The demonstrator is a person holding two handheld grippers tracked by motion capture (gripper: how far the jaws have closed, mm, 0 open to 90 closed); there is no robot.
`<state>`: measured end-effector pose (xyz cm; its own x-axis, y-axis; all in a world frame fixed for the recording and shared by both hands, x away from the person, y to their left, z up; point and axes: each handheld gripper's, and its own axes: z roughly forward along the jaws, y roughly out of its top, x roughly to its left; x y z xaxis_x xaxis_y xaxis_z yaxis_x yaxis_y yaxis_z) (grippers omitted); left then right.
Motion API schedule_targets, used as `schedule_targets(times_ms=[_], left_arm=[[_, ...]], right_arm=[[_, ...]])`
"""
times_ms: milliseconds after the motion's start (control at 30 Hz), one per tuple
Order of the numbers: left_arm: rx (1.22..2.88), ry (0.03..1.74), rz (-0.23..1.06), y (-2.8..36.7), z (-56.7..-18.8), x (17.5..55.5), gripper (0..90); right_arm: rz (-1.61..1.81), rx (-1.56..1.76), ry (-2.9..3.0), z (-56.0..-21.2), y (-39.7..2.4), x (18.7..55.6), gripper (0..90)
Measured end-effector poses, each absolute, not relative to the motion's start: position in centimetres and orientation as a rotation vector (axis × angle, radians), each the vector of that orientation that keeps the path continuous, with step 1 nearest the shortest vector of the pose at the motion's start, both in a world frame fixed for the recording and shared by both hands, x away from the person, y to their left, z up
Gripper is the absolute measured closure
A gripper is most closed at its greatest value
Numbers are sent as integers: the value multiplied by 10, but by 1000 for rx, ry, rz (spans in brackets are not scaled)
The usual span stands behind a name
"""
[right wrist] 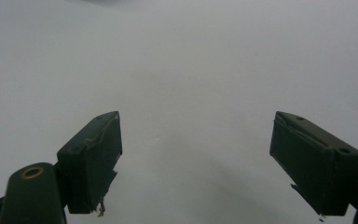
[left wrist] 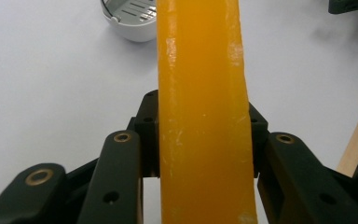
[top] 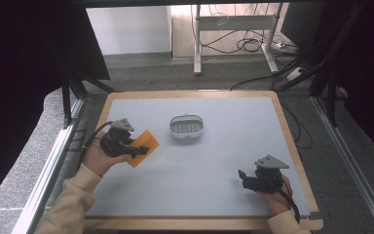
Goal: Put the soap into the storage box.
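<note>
Orange and flat, a slab [top: 143,147] sits pinched in the left gripper [top: 137,150] at nine o'clock on the grey surface [top: 214,161] in the high view, with a white basket [top: 186,126] near centre toward twelve and the right gripper [top: 242,176] at five o'clock. From the left gripper view, the slab [left wrist: 203,112] runs upright between jaws pressed onto both its sides, the basket [left wrist: 129,18] beyond at eleven o'clock. From the right gripper view, the right gripper [right wrist: 196,163] is spread wide over bare surface [right wrist: 191,70].

Desk [top: 233,156]: pale grey-blue top with a light wood-coloured rim. Flat slab [top: 143,147]: uniform translucent orange, with faint whitish scuffs visible in the left gripper view. Small oval basket [top: 186,126]: white rim, grey slotted inside. Left tool [top: 141,150] and right tool [top: 243,178]: black, each topped by a grey three-cornered plate; pivot rivets look brass-coloured. Sleeves [top: 70,200]: cream.
</note>
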<state>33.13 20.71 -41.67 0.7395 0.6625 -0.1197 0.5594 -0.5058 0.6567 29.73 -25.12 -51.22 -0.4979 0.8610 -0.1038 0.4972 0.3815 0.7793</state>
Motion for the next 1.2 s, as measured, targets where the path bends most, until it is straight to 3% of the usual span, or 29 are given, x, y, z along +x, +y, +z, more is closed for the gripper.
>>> schedule_targets(times_ms=[1200], left_arm=[[2331,790,224,177,-390,379,622]], right_arm=[[934,1186,2141,-514,-254,299,170]])
